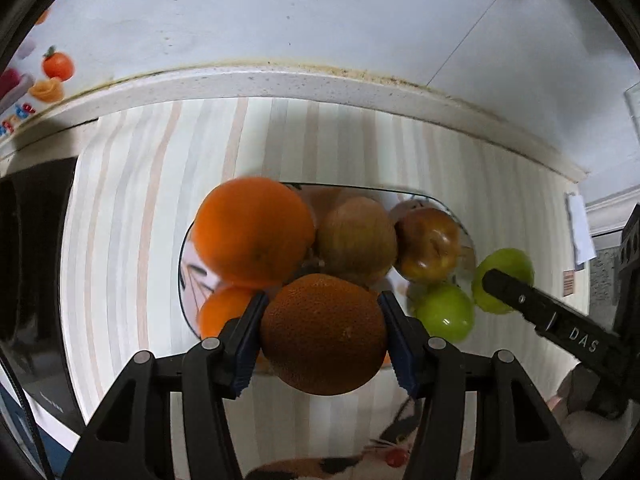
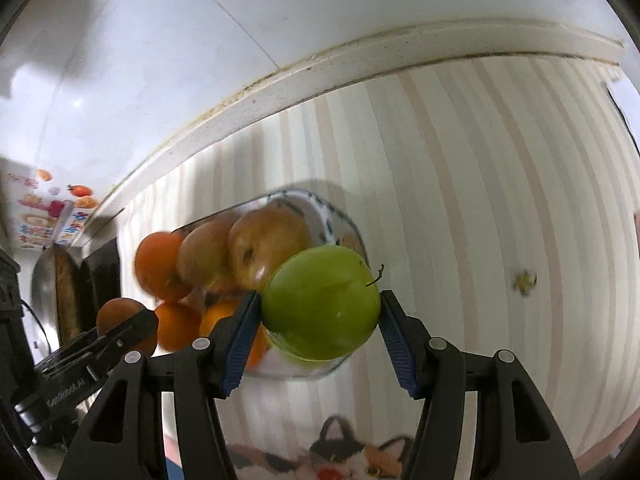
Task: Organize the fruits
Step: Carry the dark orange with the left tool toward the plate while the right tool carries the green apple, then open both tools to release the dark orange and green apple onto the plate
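A pale striped tablecloth [image 1: 132, 208] covers the counter, its printed cat motif cut off by the lower frame edge in both wrist views. A white wall [image 1: 320, 12] rises behind a stained, speckled stone ledge [image 1: 280, 80]. At centre sits a clear glass dish with rounded corners [image 1: 186, 280], its far rim visible at 12 o'clock but most of its floor hidden under fruit.

From the left wrist view, the left gripper [image 1: 322, 334] clamps a dark, dimpled orange [image 1: 323, 334] between its blue-padded fingers, lifted in front of the dish. Behind it, at 11 o'clock, a bright orange [image 1: 252, 232] is blurred; a second orange [image 1: 224, 312] at 9 o'clock is half hidden by the finger. Two brownish-red apples [image 1: 356, 236] lie at 12 and 1 o'clock. A green apple [image 1: 444, 312] rests in the dish at 3 o'clock.

From the right wrist view, the right gripper [image 2: 320, 306] holds a round green apple with a thin curled stem [image 2: 320, 300] above the dish's near corner, pads pressed to both sides. A small yellowish object [image 2: 525, 281] on the cloth at 3 o'clock is too blurred to identify. A dark, rounded metal item [image 2: 52, 292] at 9 o'clock is cut off by the frame
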A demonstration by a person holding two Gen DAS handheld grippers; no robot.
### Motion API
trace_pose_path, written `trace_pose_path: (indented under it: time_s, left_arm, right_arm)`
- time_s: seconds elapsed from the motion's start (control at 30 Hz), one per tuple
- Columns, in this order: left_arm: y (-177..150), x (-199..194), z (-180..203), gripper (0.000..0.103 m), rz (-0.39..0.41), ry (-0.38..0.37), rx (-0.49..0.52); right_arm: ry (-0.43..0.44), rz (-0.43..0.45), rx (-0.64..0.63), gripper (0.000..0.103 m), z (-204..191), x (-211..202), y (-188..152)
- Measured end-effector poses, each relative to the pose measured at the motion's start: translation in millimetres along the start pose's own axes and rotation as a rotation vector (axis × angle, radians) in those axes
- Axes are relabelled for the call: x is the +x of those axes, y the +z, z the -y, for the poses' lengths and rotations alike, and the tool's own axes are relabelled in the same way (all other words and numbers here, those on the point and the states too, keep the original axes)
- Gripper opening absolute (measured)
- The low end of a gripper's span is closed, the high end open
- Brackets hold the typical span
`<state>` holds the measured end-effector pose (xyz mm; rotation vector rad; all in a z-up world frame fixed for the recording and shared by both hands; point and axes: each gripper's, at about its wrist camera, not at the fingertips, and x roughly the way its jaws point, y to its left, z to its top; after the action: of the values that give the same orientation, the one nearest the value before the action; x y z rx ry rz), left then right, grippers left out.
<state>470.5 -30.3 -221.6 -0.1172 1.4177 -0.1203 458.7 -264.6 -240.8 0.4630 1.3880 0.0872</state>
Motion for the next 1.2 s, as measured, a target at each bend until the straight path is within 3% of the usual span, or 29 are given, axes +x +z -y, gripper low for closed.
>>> trace_pose_path:
  time_s: [0.17,0.2,0.23,0.3,0.37,0.47,0.73,1.2]
  left_arm:
    - [9,23,5,0.054,-0.056,0.02,-0.001]
    - [10,25,6,0.054,-0.054,0.019,-0.007]
    - [9,23,5,0.057,-0.048,0.009,-0.012]
    - [9,22,10,0.076,-0.049,0.001,0.005]
    - [8,22,13,0.082,-0.045,0.004,0.013]
    - [9,21,15,0.083,-0.035,0.016,0.019]
    - [1,-11,12,0.083,0.048,0.078,0.016]
    - [-77,-80,-9,0.083,0.172,0.125,-0.009]
  right_arm:
    - [-0.002,-0.068,0.013,0.063,4,30,22]
    - [0.016,-0.094,0.025,0.067,9,34,23]
    - [0.03,-0.121,0.049,0.083,13,39,25]
    - [0.034,-0.139,0.045,0.096,13,43,27]
    - [0.012,-0.155,0.018,0.096,10,47,27]
    - [-0.007,-0.161,0.007,0.096,7,49,25]
    - [-0.133,-0.04,-0.081,0.097,-18,12,14]
    - [-0.225,0.123,-0.203,0.097,-61,-66,-67]
